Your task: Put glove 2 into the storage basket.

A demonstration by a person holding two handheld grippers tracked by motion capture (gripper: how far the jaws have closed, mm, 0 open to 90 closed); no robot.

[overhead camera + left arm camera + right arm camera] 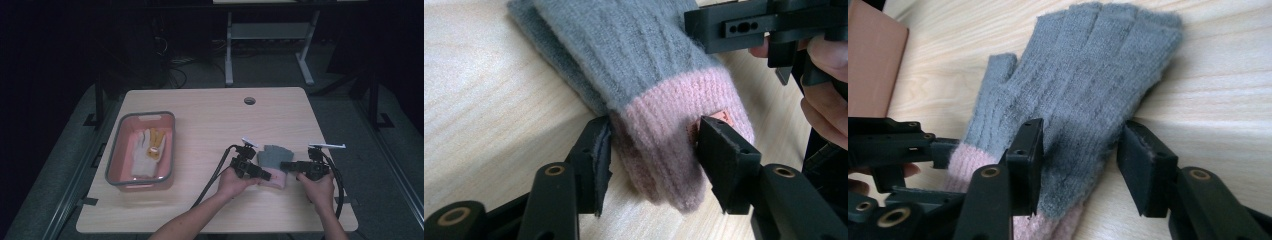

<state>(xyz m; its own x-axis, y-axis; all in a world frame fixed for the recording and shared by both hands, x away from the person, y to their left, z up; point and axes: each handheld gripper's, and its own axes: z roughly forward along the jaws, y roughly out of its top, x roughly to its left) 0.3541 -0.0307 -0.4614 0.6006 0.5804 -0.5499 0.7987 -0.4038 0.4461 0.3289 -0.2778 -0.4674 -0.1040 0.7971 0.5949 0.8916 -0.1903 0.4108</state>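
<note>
A grey fingerless knit glove [273,154] with a pink cuff [276,181] lies flat on the wooden table, fingers pointing away from me. My left gripper [265,175] comes in from the left, and its jaws grip the pink cuff [664,125] from both sides, the pads pressing into the knit [654,150]. My right gripper [286,165] reaches in from the right over the grey palm. Its jaws stand apart [1080,150], one resting on the glove [1083,80] and the other at the glove's edge, with unsqueezed fabric between them.
A pink bin with a grey rim [114,150] stands at the left of the table and holds a white and yellow glove [147,150]. The table has a cable hole [249,100] near its far edge. Cables trail from both grippers toward me.
</note>
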